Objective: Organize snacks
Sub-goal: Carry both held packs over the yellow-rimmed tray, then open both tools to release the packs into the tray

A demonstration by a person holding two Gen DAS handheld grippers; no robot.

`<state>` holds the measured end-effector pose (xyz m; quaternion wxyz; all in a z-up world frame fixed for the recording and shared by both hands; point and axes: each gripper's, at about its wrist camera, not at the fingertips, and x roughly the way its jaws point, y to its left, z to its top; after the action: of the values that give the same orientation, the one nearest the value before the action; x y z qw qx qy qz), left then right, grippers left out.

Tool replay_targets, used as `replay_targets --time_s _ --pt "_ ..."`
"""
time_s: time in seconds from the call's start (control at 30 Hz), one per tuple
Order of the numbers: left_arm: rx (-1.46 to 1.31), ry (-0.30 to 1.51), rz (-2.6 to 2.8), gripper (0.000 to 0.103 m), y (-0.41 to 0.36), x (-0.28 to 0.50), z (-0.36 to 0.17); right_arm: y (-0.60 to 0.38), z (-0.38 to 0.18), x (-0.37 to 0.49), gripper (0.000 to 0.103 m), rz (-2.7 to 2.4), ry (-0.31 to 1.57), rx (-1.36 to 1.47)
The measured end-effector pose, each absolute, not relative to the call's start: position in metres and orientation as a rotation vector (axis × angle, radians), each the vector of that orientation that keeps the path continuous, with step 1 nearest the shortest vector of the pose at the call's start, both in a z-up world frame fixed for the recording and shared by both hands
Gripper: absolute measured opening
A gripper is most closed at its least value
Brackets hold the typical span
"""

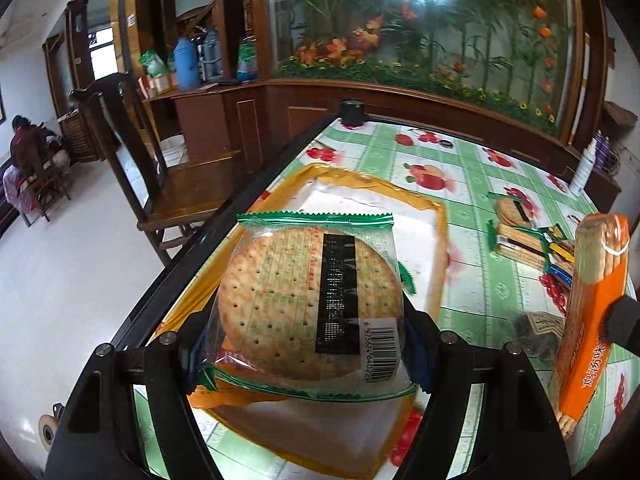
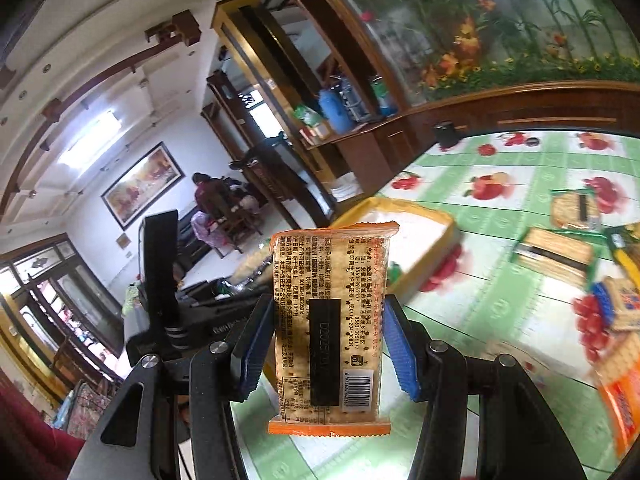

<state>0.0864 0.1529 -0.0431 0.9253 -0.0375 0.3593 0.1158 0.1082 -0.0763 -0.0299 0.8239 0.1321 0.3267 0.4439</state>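
My left gripper [image 1: 304, 344] is shut on a green-edged packet of round crackers [image 1: 308, 300] and holds it above the yellow-rimmed tray [image 1: 440, 240] at the table's left edge. My right gripper [image 2: 326, 344] is shut on an orange-edged packet of square crackers [image 2: 328, 320], held upright above the table; it also shows in the left wrist view [image 1: 592, 320] at the right. The tray shows in the right wrist view [image 2: 444, 220] beyond the packet. Several more cracker packets [image 2: 556, 252] lie loose on the tablecloth to the right.
The table has a green-and-white fruit-print cloth [image 1: 472, 160]. A black jar [image 1: 352, 112] stands at the far corner, a white bottle [image 1: 582, 168] at the far right. A wooden chair [image 1: 176, 184] stands left of the table. A wooden cabinet with a flower mural lies behind.
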Motion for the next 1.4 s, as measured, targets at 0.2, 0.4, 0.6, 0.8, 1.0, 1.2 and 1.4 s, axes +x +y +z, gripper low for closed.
replay_targets --time_s 0.2,0.4,0.6,0.8,1.0,1.2,1.4 --pt "-0.092 0.739 0.27 0.076 0.17 0.083 -0.046 -0.047 -0.029 0.117 0.054 0.988 0.698 0.282" --pt "-0.098 0.74 0.301 0.076 0.184 0.082 -0.046 -0.023 -0.031 0.126 0.054 1.017 0.707 0.288" --pt "-0.094 0.745 0.322 0.076 0.194 0.083 -0.049 -0.005 -0.034 0.143 0.054 1.025 0.717 0.314" --pt "-0.075 0.764 0.329 0.076 0.195 0.089 -0.056 0.009 -0.044 0.161 0.054 0.989 0.736 0.348" --pt "-0.062 0.785 0.333 0.076 0.193 0.097 -0.063 0.017 -0.057 0.174 0.054 0.951 0.768 0.361" --pt "-0.049 0.8 0.334 0.076 0.191 0.103 -0.068 0.023 -0.068 0.185 0.054 0.916 0.792 0.347" --pt "-0.042 0.804 0.338 0.076 0.19 0.103 -0.07 0.028 -0.071 0.19 0.054 0.905 0.798 0.327"
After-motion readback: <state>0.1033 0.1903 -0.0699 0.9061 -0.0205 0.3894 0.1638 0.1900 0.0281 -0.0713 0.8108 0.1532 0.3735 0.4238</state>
